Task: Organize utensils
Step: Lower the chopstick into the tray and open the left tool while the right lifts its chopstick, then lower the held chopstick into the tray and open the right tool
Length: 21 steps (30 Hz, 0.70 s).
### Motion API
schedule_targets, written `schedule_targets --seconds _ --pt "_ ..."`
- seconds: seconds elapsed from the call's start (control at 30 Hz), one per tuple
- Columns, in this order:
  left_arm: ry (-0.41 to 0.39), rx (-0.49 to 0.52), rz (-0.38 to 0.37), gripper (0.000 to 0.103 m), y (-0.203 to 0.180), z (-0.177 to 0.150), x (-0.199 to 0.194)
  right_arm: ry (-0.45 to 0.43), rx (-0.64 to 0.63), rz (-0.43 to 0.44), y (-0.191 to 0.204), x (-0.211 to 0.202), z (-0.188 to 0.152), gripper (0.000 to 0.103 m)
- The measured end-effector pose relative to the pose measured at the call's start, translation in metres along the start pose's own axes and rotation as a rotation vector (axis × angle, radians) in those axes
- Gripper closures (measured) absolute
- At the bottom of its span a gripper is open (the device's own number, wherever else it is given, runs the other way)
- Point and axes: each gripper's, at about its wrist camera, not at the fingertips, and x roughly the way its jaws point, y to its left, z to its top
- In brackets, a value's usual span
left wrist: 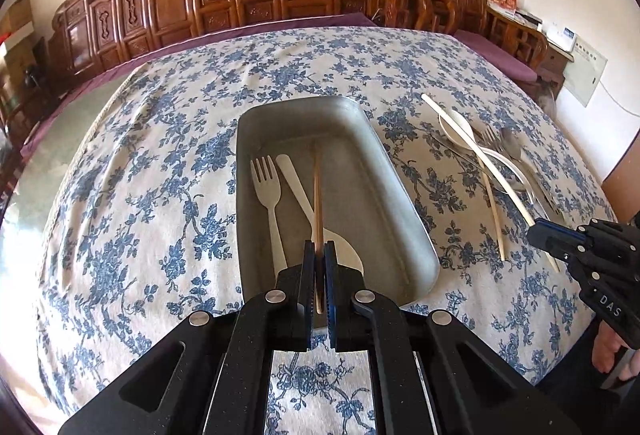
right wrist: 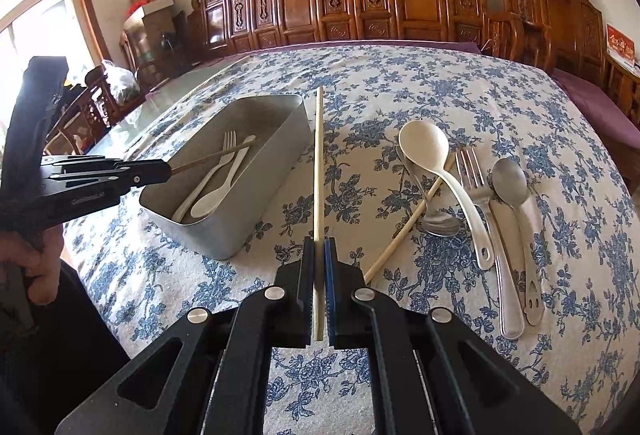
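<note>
Two claws each pinch one chopstick: the left claw angles a brown chopstick into the tray ahead, probably to drop it; the right claw clamps a pale chopstick beside the tray.

Bare tablecloth lies open between the metal tray and the utensil pile.

Floral tablecloth covers the table; metal tray, loose cutlery lie on it.
</note>
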Motion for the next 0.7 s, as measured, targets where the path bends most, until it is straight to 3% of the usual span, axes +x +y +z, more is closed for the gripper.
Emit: schedule_targets --seconds 0.27,0.4,0.7 --pt "-0.019 -0.037 -0.025 0.098 0.010 0.000 0.001 0.009 -0.005 0.007 0.005 0.000 0.002 0.097" --pt "-0.038 -0.055 -0.036 0.083 0.014 -0.001 -0.004 0.013 -0.015 0.024 0.013 0.000 0.008 0.097" --pt "-0.094 -0.028 -0.013 0.081 0.022 -0.002 -0.025 0.027 -0.013 0.089 0.042 0.015 0.034 0.097"
